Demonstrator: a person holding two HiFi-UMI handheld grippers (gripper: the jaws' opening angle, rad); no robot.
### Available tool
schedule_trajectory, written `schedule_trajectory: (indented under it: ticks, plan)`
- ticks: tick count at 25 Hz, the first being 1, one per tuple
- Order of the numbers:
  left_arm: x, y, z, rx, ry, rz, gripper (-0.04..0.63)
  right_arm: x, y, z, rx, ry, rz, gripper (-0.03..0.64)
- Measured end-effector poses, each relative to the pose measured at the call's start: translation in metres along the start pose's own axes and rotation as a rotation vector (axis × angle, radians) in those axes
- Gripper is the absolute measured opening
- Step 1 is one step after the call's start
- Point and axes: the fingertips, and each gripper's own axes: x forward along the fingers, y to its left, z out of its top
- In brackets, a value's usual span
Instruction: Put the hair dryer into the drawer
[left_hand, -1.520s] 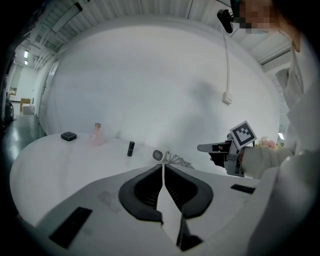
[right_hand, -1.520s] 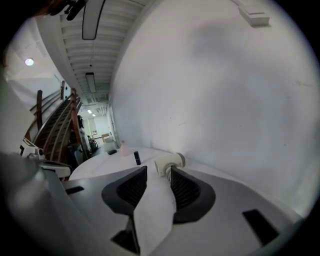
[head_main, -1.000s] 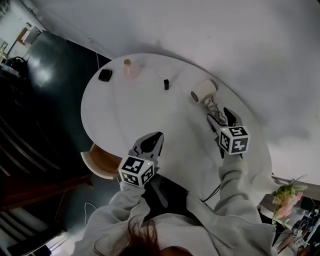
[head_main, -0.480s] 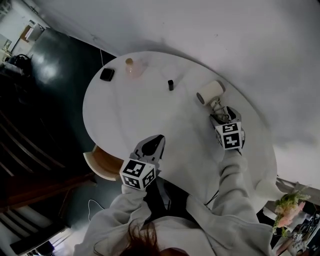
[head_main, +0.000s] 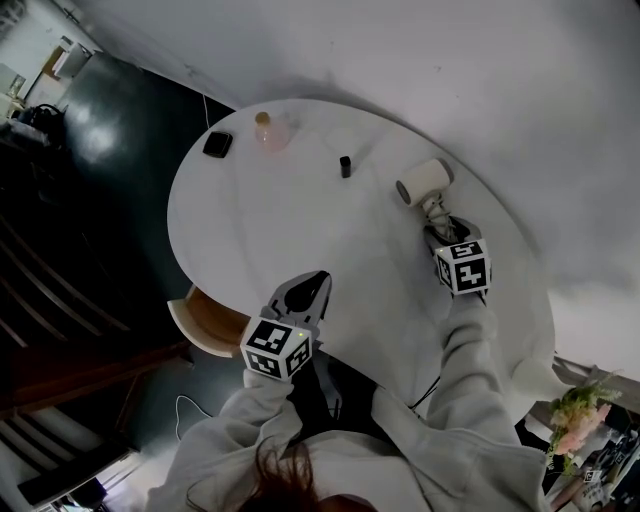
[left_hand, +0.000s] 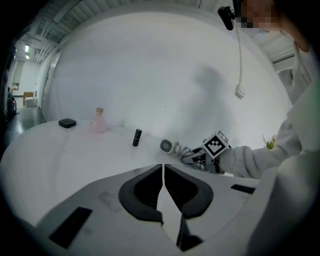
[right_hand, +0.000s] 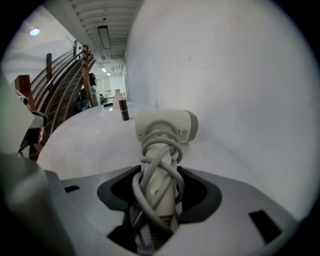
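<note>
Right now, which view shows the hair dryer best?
The right gripper view: the hair dryer fills the centre, its cord-wrapped handle between the jaws of the right gripper, which have just been closing on it. The head view shows it small, partly behind that gripper. The left gripper view shows it far and tiny.

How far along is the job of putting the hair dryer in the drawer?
Early on. Done: the drawer under the table edge looks open. In hand: the right tongs have just been closing on the handle of the hair dryer, which lies on the table. Left: lifting it and carrying it to the drawer. The left tongs are shut, empty.
</note>
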Motion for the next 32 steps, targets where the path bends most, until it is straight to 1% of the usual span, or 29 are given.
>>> schedule_trajectory:
  ticks: [5,11,19,26,32]
  plan:
    - [-0.007,0.003,-0.001,-0.004,-0.008,0.021,0.023,-0.002,0.004,0.001,0.004,0.002,-0.029,0.256]
    - [-0.017,0.005,-0.003,-0.013,-0.014,0.045,0.023,-0.007,0.009,0.003,0.046,-0.032,-0.066,0.25]
    - [-0.028,0.006,-0.008,-0.029,-0.027,0.07,0.023,-0.024,0.016,0.0,0.02,-0.064,-0.093,0.25]
    - [-0.038,0.006,-0.012,-0.03,-0.046,0.08,0.023,-0.038,0.031,0.005,-0.005,-0.081,-0.088,0.25]
    - [-0.06,0.012,-0.01,-0.04,-0.077,0.096,0.023,-0.054,0.05,0.01,-0.025,-0.087,-0.085,0.25]
